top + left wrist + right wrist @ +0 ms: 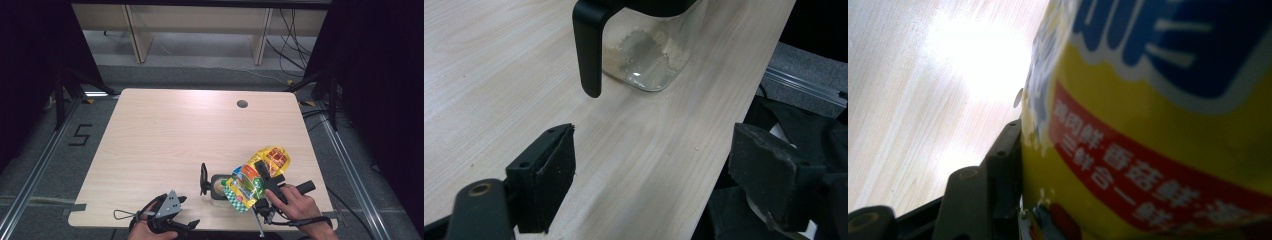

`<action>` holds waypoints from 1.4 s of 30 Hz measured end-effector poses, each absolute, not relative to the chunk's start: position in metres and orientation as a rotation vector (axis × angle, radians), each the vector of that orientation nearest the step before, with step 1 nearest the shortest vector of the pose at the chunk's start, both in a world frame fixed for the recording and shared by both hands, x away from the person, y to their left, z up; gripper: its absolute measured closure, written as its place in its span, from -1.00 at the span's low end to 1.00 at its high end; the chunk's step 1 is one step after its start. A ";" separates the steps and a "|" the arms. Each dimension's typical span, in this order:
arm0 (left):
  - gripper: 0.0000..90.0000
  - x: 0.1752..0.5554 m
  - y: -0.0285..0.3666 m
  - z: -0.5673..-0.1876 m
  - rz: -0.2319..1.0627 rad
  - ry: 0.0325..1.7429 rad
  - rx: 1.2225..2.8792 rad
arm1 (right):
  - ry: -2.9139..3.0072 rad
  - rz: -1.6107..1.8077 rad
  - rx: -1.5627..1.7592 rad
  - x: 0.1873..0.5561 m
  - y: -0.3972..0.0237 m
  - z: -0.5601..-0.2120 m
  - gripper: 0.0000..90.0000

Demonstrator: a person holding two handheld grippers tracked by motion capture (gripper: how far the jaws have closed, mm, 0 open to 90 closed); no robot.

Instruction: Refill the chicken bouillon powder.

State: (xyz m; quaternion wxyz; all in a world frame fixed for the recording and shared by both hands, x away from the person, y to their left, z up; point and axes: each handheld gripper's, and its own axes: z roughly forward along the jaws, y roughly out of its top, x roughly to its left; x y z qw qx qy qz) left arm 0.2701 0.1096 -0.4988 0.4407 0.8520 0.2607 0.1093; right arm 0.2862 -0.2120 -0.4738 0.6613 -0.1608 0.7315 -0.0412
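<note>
Left gripper at near table edge, jaws spread, empty; right gripper pinching yellow bag tilted over glass jug, likely for pouring

Yellow bag tilted over jug

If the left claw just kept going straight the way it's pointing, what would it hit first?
Most likely the clear jug with the black handle, standing ahead of the open left claw near the table edge. Bare wood lies between, though depth is hard to judge.
</note>
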 end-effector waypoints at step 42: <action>-0.59 0.272 0.113 -0.499 0.255 0.651 2.115 | 1.668 -0.080 -0.351 0.291 -0.213 -0.473 -0.03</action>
